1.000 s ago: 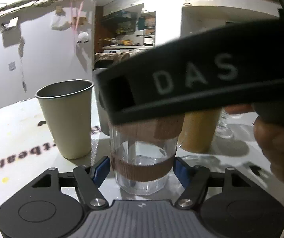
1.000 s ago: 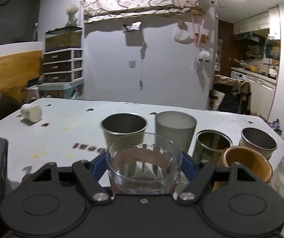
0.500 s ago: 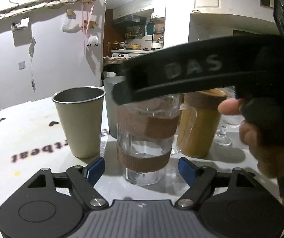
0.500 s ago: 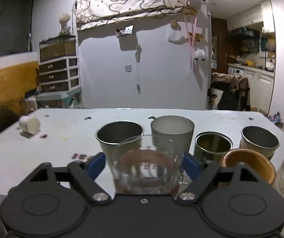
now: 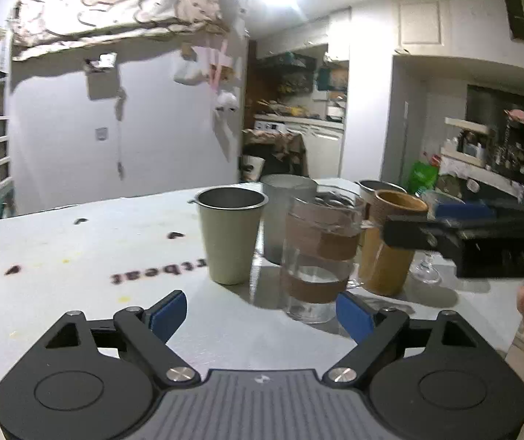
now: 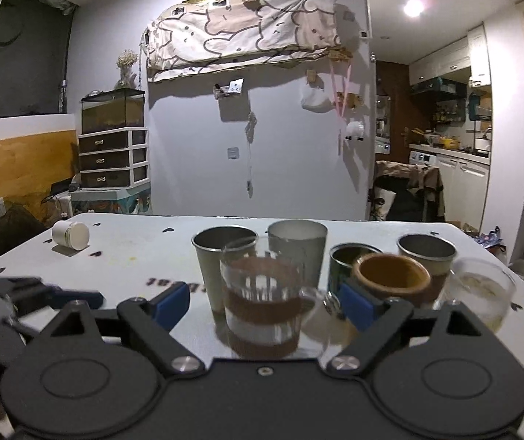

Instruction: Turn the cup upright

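Note:
A clear glass cup with two brown bands point(image 5: 318, 253) stands upright on the white table point(image 5: 78, 249), mouth up. It also shows in the right wrist view point(image 6: 262, 304). My left gripper point(image 5: 260, 313) is open and empty, its blue pads apart, a little in front of the cup. My right gripper point(image 6: 262, 302) is open, pads wide on either side of the cup without touching it. The right gripper's body shows in the left wrist view point(image 5: 482, 245) at the right edge.
Several upright cups stand close behind the glass: a beige steel tumbler point(image 5: 231, 236), a grey cup point(image 5: 284, 216), a brown cup point(image 5: 388, 242), a dark tin point(image 6: 350, 264), a steel cup point(image 6: 427, 253) and a stemmed glass point(image 6: 482, 293). A white cup point(image 6: 70, 234) lies on its side at far left.
My right gripper has let go of the glass cup, opened wide and drawn back. My left gripper has opened wider and backed away. The cup stays standing upright.

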{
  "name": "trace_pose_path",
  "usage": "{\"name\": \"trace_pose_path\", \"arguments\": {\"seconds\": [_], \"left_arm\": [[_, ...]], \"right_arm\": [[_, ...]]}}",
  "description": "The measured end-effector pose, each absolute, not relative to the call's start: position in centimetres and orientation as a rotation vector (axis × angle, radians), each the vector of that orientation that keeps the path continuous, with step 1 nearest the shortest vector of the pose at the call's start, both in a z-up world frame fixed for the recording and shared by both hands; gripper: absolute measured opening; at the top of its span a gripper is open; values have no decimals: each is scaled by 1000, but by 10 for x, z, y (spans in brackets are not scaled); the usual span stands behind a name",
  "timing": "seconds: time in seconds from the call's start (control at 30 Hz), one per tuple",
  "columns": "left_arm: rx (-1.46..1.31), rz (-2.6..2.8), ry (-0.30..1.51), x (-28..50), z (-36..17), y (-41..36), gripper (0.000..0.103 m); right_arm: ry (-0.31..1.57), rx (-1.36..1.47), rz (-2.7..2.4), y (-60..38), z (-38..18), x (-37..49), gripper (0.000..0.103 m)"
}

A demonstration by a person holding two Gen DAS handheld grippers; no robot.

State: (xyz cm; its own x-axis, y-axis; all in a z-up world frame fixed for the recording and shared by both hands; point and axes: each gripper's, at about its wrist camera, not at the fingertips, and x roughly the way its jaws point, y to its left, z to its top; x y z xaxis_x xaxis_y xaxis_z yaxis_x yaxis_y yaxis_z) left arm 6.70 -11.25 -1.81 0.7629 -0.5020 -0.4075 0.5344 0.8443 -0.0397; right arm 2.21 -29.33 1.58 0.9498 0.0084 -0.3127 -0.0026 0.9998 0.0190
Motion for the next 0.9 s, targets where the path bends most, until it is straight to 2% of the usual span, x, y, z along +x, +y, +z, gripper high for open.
{"name": "trace_pose_path", "arguments": {"seconds": [0.2,0.27,0.47,0.9], "left_arm": [[62,-489,372,43,-8,-95,101],[51,-477,364,37,-7,-91,103],[22,-443,361,29,-5,-82,103],[18,-404,358,25,-10,-75,103]], "right_arm": [[298,0,-53,-294,7,1,94],[292,-8,-68,-294,4,-4,98],[291,-7,-103,-298,-5,-18,103],[302,9,-145,-305,-13,-37,103]]}}
